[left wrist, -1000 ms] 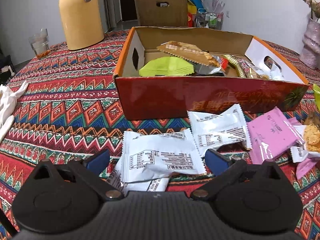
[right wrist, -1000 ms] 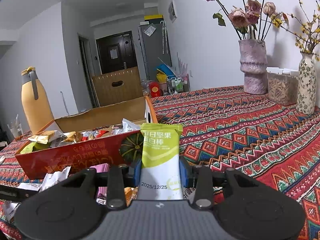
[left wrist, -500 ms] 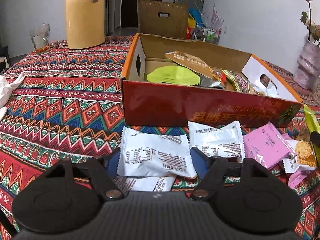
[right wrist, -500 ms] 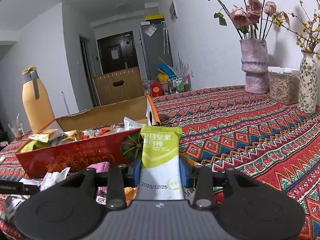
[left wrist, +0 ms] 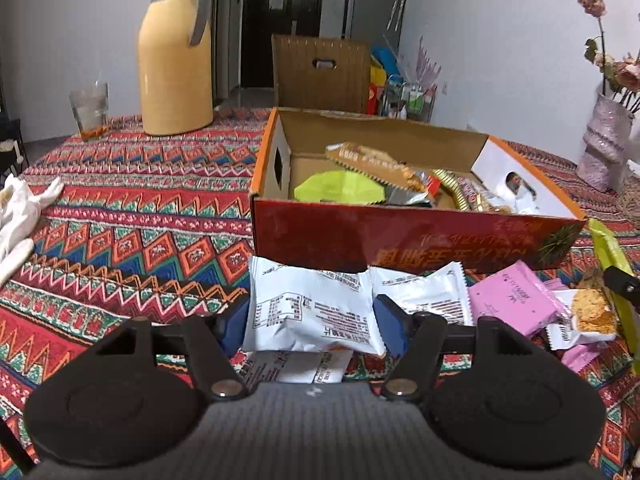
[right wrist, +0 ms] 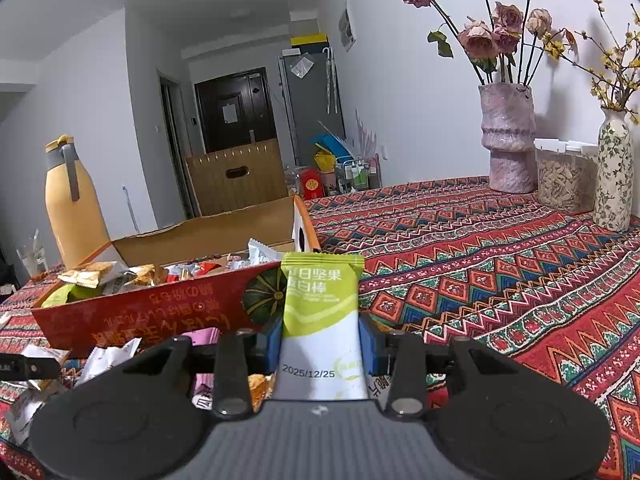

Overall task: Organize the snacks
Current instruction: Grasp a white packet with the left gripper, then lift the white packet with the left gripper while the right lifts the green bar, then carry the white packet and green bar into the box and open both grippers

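From the left wrist view, a white snack packet [left wrist: 312, 316] with black printed text, puffy and crimped at its ends, sits crosswise between the blue pads of the left gripper [left wrist: 311, 322]; the jaws have just been closing and now clamp its two sides, and it seems lifted slightly off another white packet [left wrist: 296, 368] beneath, though the angle makes that hard to judge. Just beyond stands the open red cardboard box [left wrist: 360, 240] already holding a lime-green wrapper [left wrist: 340, 188] and a tan one [left wrist: 372, 160], with more white and pink packets [left wrist: 512, 300] loose on the patterned table [left wrist: 140, 220]. This view alone shows a white cloth [left wrist: 20, 216] at the left. From the right wrist view, the right gripper [right wrist: 322, 340] is clenched on a green-and-white bar packet [right wrist: 320, 320], upright between its pads, dated near its lower end, just in front of the box's right corner. Only here do the seed-filled clear container [right wrist: 564, 176] and speckled vase [right wrist: 614, 168] appear.
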`<action>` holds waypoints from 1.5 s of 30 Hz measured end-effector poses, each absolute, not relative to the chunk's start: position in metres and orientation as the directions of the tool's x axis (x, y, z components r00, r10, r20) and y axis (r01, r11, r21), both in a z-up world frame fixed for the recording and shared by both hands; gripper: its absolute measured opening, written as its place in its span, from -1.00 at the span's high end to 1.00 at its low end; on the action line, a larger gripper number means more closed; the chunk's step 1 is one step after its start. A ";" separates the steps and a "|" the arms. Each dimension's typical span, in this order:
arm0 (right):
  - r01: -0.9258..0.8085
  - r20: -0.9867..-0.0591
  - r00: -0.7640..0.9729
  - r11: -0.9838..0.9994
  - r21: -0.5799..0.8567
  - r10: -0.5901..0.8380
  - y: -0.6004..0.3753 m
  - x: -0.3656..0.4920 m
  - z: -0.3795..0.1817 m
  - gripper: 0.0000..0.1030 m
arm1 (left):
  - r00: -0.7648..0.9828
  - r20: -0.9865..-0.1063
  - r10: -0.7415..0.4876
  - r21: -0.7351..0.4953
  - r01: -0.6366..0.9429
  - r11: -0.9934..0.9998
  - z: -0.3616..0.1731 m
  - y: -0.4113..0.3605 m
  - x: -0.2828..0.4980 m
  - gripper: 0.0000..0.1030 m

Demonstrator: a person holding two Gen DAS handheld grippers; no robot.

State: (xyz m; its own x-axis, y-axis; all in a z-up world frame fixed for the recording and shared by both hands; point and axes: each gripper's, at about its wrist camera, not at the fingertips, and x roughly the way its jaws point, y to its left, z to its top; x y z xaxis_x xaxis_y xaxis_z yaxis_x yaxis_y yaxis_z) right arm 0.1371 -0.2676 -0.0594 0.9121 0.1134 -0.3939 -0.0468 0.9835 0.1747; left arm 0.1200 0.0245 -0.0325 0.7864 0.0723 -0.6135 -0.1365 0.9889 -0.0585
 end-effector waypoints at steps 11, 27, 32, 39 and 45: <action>-0.095 -0.341 0.930 0.985 0.144 0.140 -0.261 0.126 -0.038 0.27 | 0.836 -0.548 0.038 -0.068 -0.090 0.994 -0.001 0.016 0.105 -0.30; -0.177 -0.264 0.946 0.982 0.069 0.189 -0.240 0.154 0.014 0.27 | 0.870 -0.493 0.016 -0.085 -0.066 0.994 0.048 0.009 0.142 -0.31; -0.201 -0.266 0.941 0.977 0.065 0.212 -0.228 0.175 0.023 0.27 | 0.871 -0.491 0.013 -0.096 -0.069 0.993 0.054 0.004 0.160 -0.31; -0.218 -0.281 0.933 0.974 0.060 0.226 -0.212 0.207 0.028 0.27 | 0.877 -0.479 0.026 -0.120 -0.095 0.988 0.061 0.003 0.187 -0.31; -0.220 -0.309 0.923 0.973 0.072 0.231 -0.200 0.237 0.021 0.27 | 0.879 -0.476 0.026 -0.152 -0.112 0.982 0.059 0.003 0.210 -0.31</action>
State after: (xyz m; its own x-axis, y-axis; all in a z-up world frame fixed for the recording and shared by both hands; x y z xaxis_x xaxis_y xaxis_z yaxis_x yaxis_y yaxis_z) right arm 0.2370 -0.2004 0.0209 0.9226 0.2312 -0.3089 -0.2196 0.9729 0.0722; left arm 0.2101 0.0029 0.0587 0.8788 0.0261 -0.4764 -0.1117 0.9820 -0.1523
